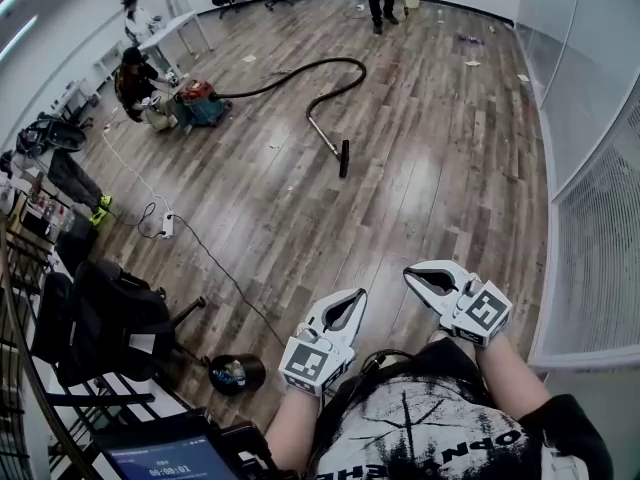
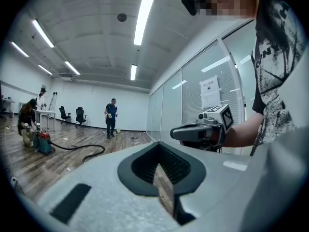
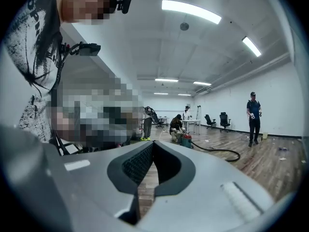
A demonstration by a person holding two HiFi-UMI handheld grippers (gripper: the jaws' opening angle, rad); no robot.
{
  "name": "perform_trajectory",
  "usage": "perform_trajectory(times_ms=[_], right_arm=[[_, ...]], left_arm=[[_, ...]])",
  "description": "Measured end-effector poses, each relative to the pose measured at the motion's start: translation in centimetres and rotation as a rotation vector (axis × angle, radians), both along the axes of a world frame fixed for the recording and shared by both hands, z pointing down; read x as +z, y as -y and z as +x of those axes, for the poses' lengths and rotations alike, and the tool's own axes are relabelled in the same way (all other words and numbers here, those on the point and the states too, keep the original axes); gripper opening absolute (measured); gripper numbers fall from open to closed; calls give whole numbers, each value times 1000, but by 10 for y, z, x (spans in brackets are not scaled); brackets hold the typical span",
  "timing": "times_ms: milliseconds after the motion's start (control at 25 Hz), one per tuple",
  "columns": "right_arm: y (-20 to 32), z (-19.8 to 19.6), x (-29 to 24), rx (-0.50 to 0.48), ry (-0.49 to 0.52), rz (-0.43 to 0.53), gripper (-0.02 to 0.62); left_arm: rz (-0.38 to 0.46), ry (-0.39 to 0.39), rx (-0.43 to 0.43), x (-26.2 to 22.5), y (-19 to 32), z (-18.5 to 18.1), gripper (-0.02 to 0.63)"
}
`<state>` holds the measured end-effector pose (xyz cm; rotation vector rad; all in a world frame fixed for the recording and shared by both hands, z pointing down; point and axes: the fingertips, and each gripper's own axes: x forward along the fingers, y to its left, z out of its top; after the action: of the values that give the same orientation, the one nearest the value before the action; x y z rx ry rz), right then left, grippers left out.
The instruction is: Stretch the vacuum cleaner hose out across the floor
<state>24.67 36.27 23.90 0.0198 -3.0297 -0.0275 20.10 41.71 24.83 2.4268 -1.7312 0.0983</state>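
Head view: the hose (image 1: 335, 60) lies in a loose curve on the floor (image 1: 420, 168), far ahead, running from the vacuum (image 1: 197, 103) to its nozzle (image 1: 344, 158). The left gripper (image 1: 355, 295) and right gripper (image 1: 410, 274) hover near the person's chest, well apart from it. Left gripper view: jaws pressed together, nothing between them; the hose is distant at left. Right gripper view: jaws likewise together and empty, hose far off at right
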Motion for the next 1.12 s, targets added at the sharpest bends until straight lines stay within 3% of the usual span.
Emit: perform_trajectory(times_ms=[280, 520, 880, 1120], right_arm=[[16, -17, 8, 1, -19, 34, 6], [25, -17, 11, 7, -64, 5, 6], [52, -28, -3, -66, -47, 38, 6], [108, -55, -5, -137, -26, 35, 6]], left_arm=[[13, -37, 5, 11, 16, -19, 0], [9, -60, -1, 14, 24, -20, 0], [2, -56, -54, 2, 44, -22, 0], [-13, -31, -106, -4, 99, -44, 0]])
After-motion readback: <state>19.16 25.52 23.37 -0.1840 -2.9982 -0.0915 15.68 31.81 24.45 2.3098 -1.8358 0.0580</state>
